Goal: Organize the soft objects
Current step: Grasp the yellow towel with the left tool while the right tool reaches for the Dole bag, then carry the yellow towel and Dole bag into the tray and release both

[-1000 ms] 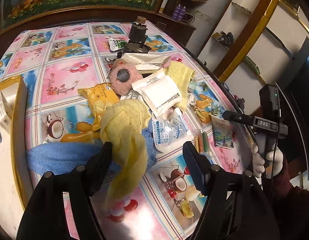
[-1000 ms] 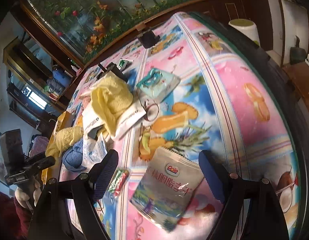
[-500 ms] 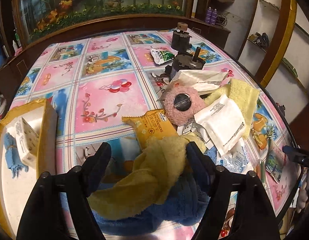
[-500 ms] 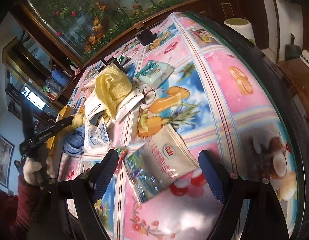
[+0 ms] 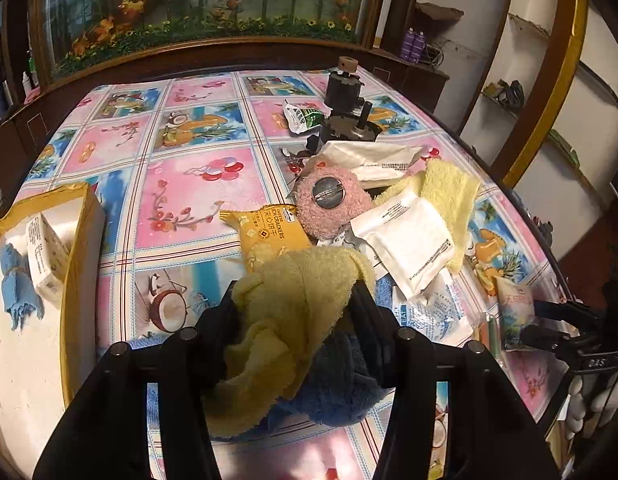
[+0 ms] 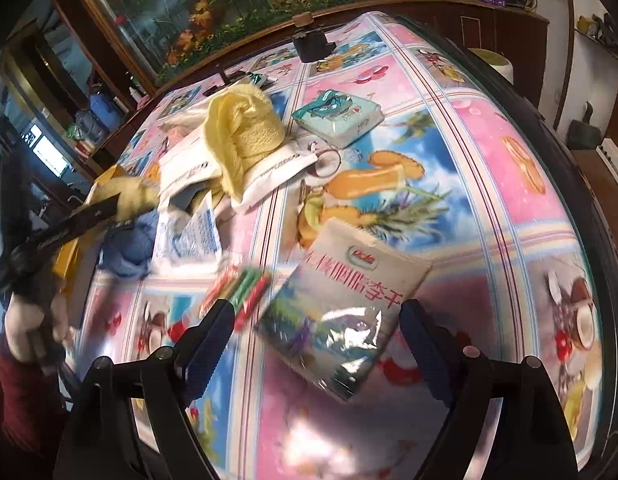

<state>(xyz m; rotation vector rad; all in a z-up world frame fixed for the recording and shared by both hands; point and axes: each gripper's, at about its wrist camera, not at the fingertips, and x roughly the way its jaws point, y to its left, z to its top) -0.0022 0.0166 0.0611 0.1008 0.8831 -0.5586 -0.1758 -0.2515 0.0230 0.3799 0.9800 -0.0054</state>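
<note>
Left gripper [image 5: 295, 300]: fingers clamped on a yellow towel [image 5: 293, 300]; cloth bunches between them and hangs down toward the camera. Under the towel, between and below the fingers, a blue fleece cloth [image 5: 341, 384] lies on the tabletop [image 5: 189, 184].

Ahead of the left fingers: yellow cracker packet [image 5: 269, 236], then a pink fluffy pad [image 5: 333, 204] with a round metal piece on top. Right of the fingertips: white pouch [image 5: 409, 240] lying on a second yellow towel [image 5: 449, 196]. Left of the fingers: yellow-edged box [image 5: 83, 240] holding a small white carton and a tied blue cloth.

Right gripper [image 6: 317, 336]: fingers spread wide, holding nothing, above the tabletop. Between them, nearer the right finger, a Dole snack bag [image 6: 345, 312] lies flat. Just ahead of the left fingertip, a red-green wrapped pack [image 6: 245, 292], blurred. Further ahead, the second yellow towel is heaped on white pouches; teal tissue pack [image 6: 337, 114] is right of it.
</note>
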